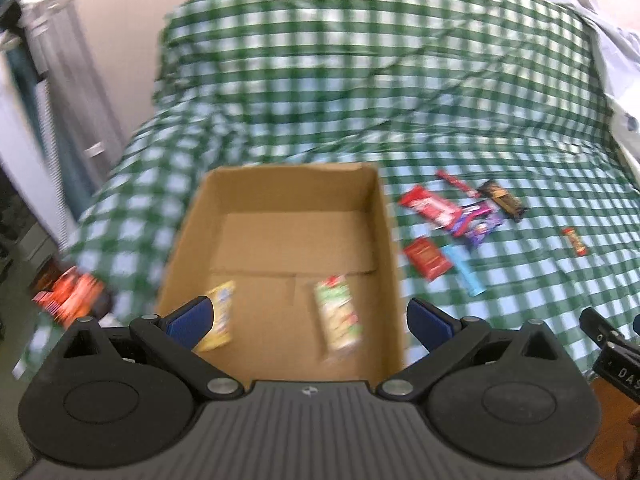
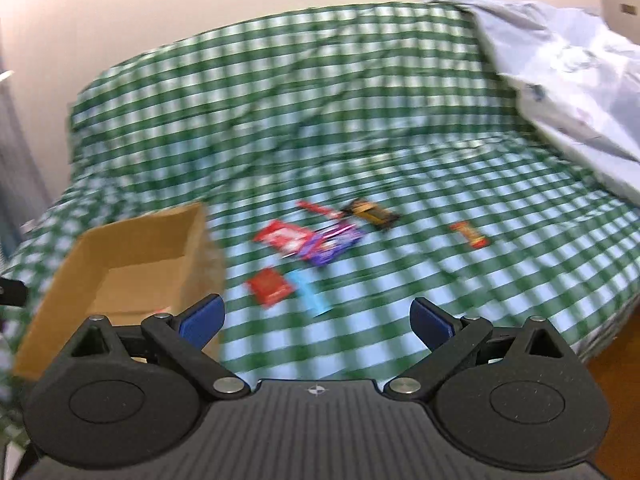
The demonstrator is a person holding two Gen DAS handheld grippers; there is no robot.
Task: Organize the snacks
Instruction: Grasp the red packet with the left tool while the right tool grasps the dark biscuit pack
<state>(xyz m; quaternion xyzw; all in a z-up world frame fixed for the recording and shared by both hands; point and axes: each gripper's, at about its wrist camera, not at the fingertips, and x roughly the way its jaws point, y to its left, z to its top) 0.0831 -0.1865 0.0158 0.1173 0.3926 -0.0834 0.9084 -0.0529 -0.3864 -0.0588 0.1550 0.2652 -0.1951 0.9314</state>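
Note:
An open cardboard box [image 1: 280, 184] sits on a green checked bedspread [image 1: 360, 80]. Inside lie a yellow packet [image 1: 222, 316] and a green-and-cream packet [image 1: 338, 316]. My left gripper [image 1: 310, 320] is open and empty, above the box's near edge. Right of the box lie several snacks: a red-white pack [image 1: 430, 206], a purple pack [image 1: 482, 222], a small red pack [image 1: 426, 258], a light blue bar [image 1: 466, 274], a dark bar [image 1: 502, 196] and an orange bar [image 1: 575, 241]. My right gripper [image 2: 318, 320] is open and empty, short of the red pack [image 2: 270, 290] and blue bar [image 2: 310, 294].
A pale blue-grey sheet [image 2: 560, 72] is heaped at the right of the bed. An orange box [image 1: 70, 296] sits low at the left, off the bed. Wood floor [image 2: 624, 360] shows at the right. The box [image 2: 132, 264] is left of my right gripper.

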